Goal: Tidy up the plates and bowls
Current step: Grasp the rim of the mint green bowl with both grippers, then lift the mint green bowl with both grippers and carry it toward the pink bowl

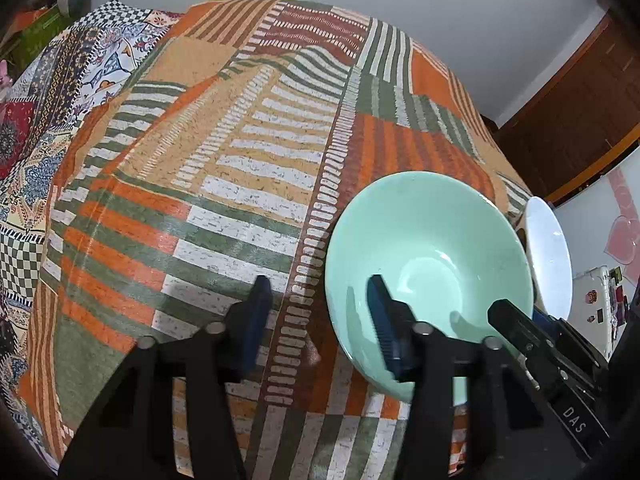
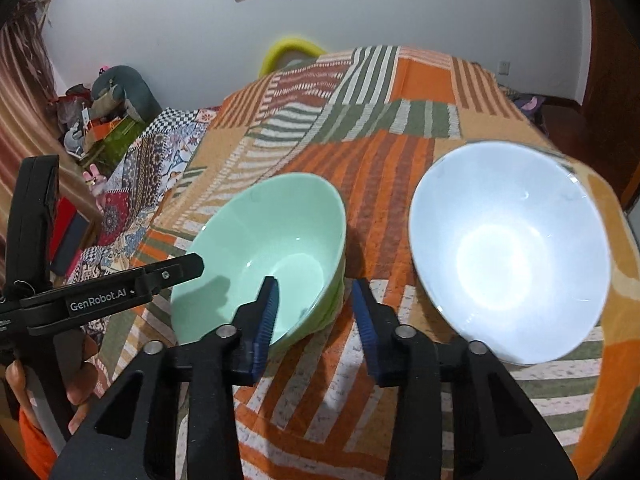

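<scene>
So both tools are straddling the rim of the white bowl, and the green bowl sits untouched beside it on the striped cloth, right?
Not quite: you have the bowls swapped. In the right wrist view both tools, right tool and left tool, are at the green bowl; the white bowl sits untouched beside it on the striped cloth.

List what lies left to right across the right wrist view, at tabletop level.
Left tongs → green bowl → right tongs → white bowl, all over the patterned cloth.
</scene>
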